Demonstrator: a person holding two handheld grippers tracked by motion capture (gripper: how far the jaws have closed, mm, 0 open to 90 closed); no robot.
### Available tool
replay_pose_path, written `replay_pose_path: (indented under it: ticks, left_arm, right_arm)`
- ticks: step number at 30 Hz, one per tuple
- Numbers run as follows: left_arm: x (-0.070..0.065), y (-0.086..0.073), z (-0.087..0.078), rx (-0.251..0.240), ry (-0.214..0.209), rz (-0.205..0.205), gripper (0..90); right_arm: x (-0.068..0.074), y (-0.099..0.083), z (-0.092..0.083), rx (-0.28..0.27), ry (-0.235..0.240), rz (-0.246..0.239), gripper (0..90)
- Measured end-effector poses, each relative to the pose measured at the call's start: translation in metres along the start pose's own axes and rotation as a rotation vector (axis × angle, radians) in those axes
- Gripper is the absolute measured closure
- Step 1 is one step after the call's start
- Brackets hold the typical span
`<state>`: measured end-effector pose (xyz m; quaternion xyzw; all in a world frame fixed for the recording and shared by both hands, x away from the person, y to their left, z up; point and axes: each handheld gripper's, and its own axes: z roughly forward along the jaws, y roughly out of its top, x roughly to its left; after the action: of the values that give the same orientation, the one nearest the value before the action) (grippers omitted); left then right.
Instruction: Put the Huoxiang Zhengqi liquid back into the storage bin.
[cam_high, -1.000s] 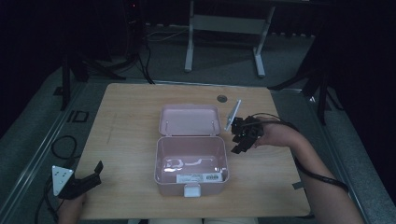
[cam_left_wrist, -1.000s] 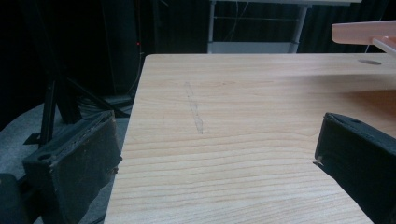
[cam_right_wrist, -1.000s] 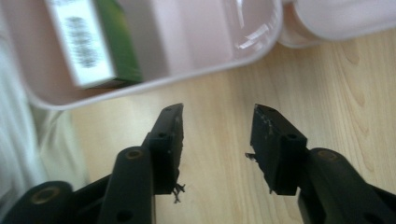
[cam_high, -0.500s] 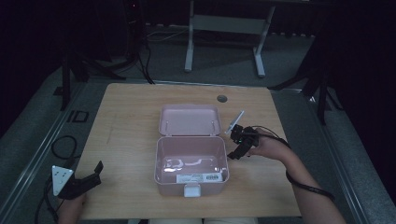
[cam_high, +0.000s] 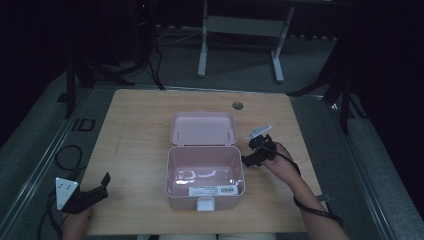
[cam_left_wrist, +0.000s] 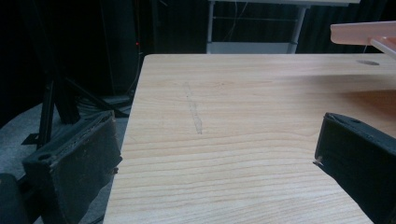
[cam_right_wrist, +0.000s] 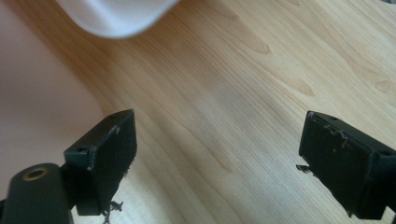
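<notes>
**Right tongs let go beside the open box**

The pink box (cam_high: 205, 172) sits open mid-desk (cam_high: 140, 125), its lid (cam_high: 202, 129) laid back flat behind the tub. A second ago the right tongs (cam_high: 252, 156) were higher, by the lid's right edge; now they have come down to the desk just right of the tub. Their jaws have just been opening and stand wide, with nothing between them but bare wood in the right gripper view (cam_right_wrist: 219, 154), the box wall pale at the left. In my judgement the right hand has finished with the lid and is pulling clear, so the box is ready for whatever goes in or comes out next.

The left tongs (cam_high: 92, 192) rest at the near left corner, unmoved, jaws wide and empty (cam_left_wrist: 215, 154).

Inside the tub lie a clear wrapper or similar and a white label (cam_high: 212, 190) with dark print along the front wall. The print is too small to read; no brand can be made out.
</notes>
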<state>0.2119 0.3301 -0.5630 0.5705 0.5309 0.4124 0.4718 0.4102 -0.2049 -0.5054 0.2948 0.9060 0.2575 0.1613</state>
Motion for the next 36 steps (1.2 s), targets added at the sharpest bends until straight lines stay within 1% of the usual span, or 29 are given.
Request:
replay_pose_path:
  ticks: [2,4,5,6,7,8,10,12,13,14,16,17,19,20,24,26,28,30,32,33,36]
  left_arm:
    - [0.0,0.0,0.0,-0.001,0.0,0.0,0.4]
    - [0.0,0.0,0.0,-0.003,-0.001,0.001,0.4]
    - [0.0,0.0,0.0,-0.002,-0.001,0.0,0.4]
    - [0.0,0.0,0.0,-0.003,-0.001,-0.001,0.4]
    - [0.0,0.0,0.0,-0.003,-0.001,0.0,0.4]
    - [0.0,0.0,0.0,-0.003,-0.001,0.001,0.4]
    - [0.0,0.0,0.0,-0.003,-0.001,0.0,0.4]
    - [0.0,0.0,0.0,-0.003,0.0,0.0,0.4]
    - [0.0,0.0,0.0,-0.003,0.0,0.0,0.4]
    - [0.0,0.0,0.0,-0.003,-0.001,0.001,0.4]
    - [0.0,0.0,0.0,-0.002,-0.001,0.002,0.4]
    - [0.0,0.0,0.0,-0.002,0.0,0.002,0.4]
    - [0.0,0.0,0.0,-0.002,0.0,0.001,0.4]
    - [0.0,0.0,0.0,-0.002,0.0,0.001,0.4]
    - [0.0,0.0,0.0,-0.001,0.0,0.002,0.4]
    - [0.0,0.0,0.0,-0.001,0.001,0.001,0.4]
    - [0.0,0.0,0.0,-0.001,0.001,0.001,0.4]
    - [0.0,0.0,0.0,0.0,0.001,0.0,0.4]
    - [0.0,0.0,0.0,0.001,0.001,0.0,0.4]
    - [0.0,0.0,0.0,0.001,0.001,0.0,0.4]
    - [0.0,0.0,0.0,0.001,0.002,0.0,0.4]
  right_arm:
    - [0.002,-0.004,0.005,0.003,-0.039,-0.015,11.2]
    - [0.003,-0.008,0.008,-0.023,-0.084,-0.023,11.2]
    - [0.004,-0.01,0.009,-0.031,-0.096,-0.014,11.2]
    - [0.004,-0.013,0.01,-0.051,-0.115,-0.004,11.2]
    - [0.004,-0.016,0.011,-0.072,-0.137,0.012,11.2]
    - [0.002,-0.018,0.011,-0.086,-0.143,0.03,11.2]
    - [0.001,-0.024,0.012,-0.129,-0.18,0.063,11.2]
    - [-0.002,-0.029,0.012,-0.152,-0.187,0.1,11.2]
    - [-0.004,-0.031,0.012,-0.164,-0.193,0.11,11.2]
    - [-0.005,-0.033,0.012,-0.166,-0.188,0.122,11.2]
    - [-0.007,-0.037,0.012,-0.174,-0.204,0.132,11.2]
    - [-0.009,-0.039,0.012,-0.177,-0.198,0.143,11.2]
    - [-0.011,-0.043,0.011,-0.178,-0.218,0.153,11.2]
    - [-0.013,-0.046,0.011,-0.184,-0.212,0.164,11.2]
    - [-0.021,-0.056,0.006,-0.211,-0.228,0.209,11.2]
    - [-0.025,-0.061,0.003,-0.22,-0.223,0.229,11.2]
    - [-0.03,-0.067,0.0,-0.234,-0.23,0.249,11.2]
    - [-0.033,-0.072,-0.003,-0.24,-0.242,0.263,11.2]
    - [-0.037,-0.077,-0.006,-0.239,-0.233,0.27,11.2]
    - [-0.038,-0.079,-0.007,-0.24,-0.243,0.273,11.2]
    - [-0.042,-0.086,-0.011,-0.257,-0.247,0.297,11.2]
